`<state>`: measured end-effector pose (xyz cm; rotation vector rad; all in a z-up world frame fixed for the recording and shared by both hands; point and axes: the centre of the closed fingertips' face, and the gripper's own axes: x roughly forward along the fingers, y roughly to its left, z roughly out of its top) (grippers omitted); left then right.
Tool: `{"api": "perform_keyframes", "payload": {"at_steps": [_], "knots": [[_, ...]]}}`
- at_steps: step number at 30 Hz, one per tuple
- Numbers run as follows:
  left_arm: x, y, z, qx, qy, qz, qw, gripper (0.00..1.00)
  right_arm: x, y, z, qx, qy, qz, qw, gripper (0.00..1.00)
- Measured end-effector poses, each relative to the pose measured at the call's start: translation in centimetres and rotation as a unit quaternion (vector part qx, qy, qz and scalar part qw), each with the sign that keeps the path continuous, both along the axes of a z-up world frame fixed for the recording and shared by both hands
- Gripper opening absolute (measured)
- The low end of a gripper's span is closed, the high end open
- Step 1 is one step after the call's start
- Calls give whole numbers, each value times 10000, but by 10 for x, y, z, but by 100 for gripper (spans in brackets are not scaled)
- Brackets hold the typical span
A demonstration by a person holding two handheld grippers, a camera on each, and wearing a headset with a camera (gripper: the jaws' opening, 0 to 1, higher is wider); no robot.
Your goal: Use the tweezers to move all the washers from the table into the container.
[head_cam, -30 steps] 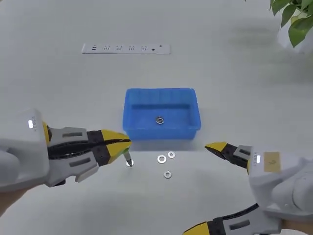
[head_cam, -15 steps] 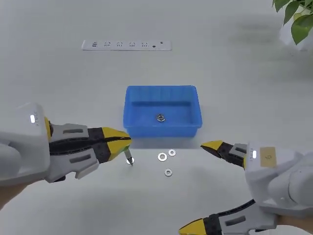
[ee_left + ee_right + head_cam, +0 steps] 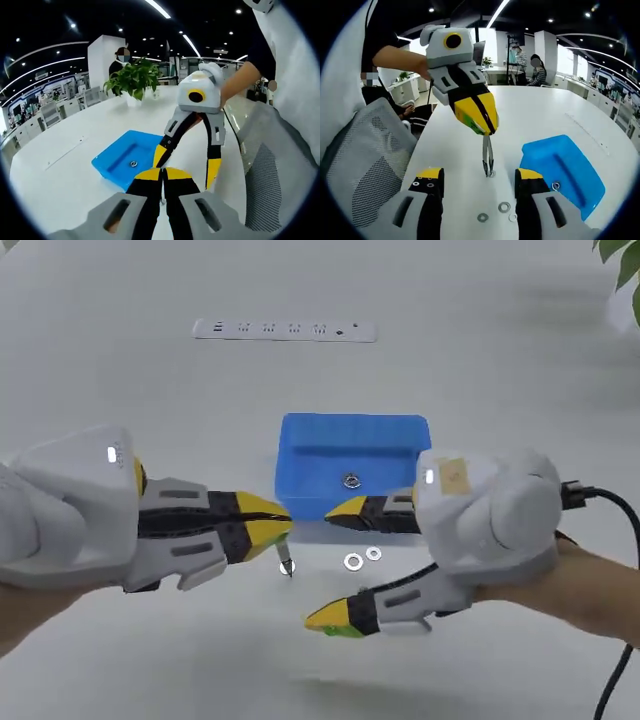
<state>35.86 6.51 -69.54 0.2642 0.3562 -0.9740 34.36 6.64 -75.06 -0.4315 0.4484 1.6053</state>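
**Left claw with tweezers; loose washers just to its right**

- **Left claw** (image 3: 285, 530): jaws are pressed together on slim steel tweezers (image 3: 286, 558), gripped at their upper end. The tweezers' long axis runs nearly upright, points down, with the tips at or just above the white worktop (image 3: 150, 390). Whether the tips pinch anything is too small to tell.
- **Small silver ring washers** (image 3: 353, 561): in the head view a pair lies side by side on the worktop. They sit just right of the tweezer tips and on the near side of the container. The right gripper view shows three in the cluster.
- **Shallow blue plastic container** (image 3: 300, 440): stands just beyond the loose washers, on their far side. One further washer (image 3: 350, 481) lies on its floor.
- **Right claw** (image 3: 320, 565): jaws are spread wide and hold nothing. One jaw is on the far side and one on the near side, with the loose pair between them in the head view. Its height over the worktop cannot be told.
- **Assessment**: the left claw carries the tool and is the nearer to the work. The coming move looks like a short shift rightward of the tweezer tips onto the nearest washer. A carry to the far side, over the container's near wall, would follow.
- **Also present**: white power strip (image 3: 285, 330), well apart at the far side.
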Motion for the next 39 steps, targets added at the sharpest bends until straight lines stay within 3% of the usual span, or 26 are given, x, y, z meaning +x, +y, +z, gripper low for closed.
{"api": "perform_keyframes", "payload": {"at_steps": [7,17,27,39], "knots": [[-1,3,-1,6,40,37,10000,4,3,17,-8,-29,199,308,9993,33],[0,1,-1,-48,79,70,9999,4,3,27,-13,-99,193,603,9979,16],[-2,-2,-2,-75,97,50,9999,4,3,27,-17,-205,133,742,9969,13],[-7,-5,-2,-8,89,-70,9999,4,1,26,-24,-210,480,962,9940,13]]}}
